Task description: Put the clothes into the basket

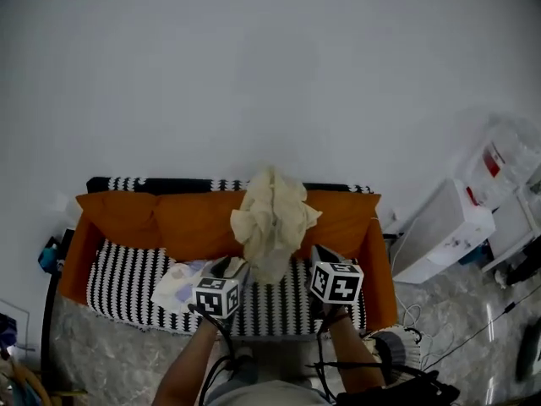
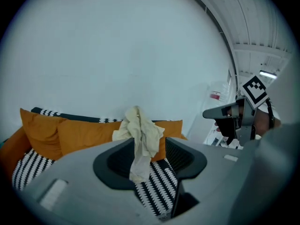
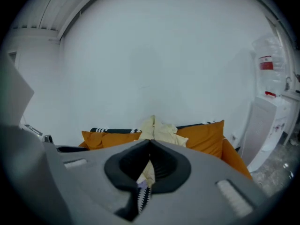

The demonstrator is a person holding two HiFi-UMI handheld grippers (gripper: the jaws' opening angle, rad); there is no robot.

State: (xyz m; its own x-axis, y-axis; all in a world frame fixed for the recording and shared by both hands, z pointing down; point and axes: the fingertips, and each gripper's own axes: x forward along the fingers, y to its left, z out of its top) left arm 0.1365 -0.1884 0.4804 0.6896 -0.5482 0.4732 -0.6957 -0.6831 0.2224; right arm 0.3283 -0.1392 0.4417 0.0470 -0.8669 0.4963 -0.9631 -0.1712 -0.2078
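Note:
A cream garment (image 1: 270,222) lies bunched over the orange back cushions (image 1: 169,222) of a sofa and hangs down onto the black-and-white striped seat (image 1: 127,282). A pale patterned cloth (image 1: 176,284) rests on the seat by my left gripper (image 1: 235,267). That gripper is open; the cream garment (image 2: 139,135) shows through the gap between its jaws, apart from them. My right gripper (image 1: 319,254) is just right of the garment. Its jaw tips meet (image 3: 150,143), and I see nothing pinched. The cream garment (image 3: 159,130) shows beyond them. No basket is in view.
A white cabinet (image 1: 444,231) stands right of the sofa, with cables (image 1: 414,320) on the marble floor in front of it. A small blue object (image 1: 48,256) sits at the sofa's left end. A plain white wall (image 1: 270,74) rises behind the sofa.

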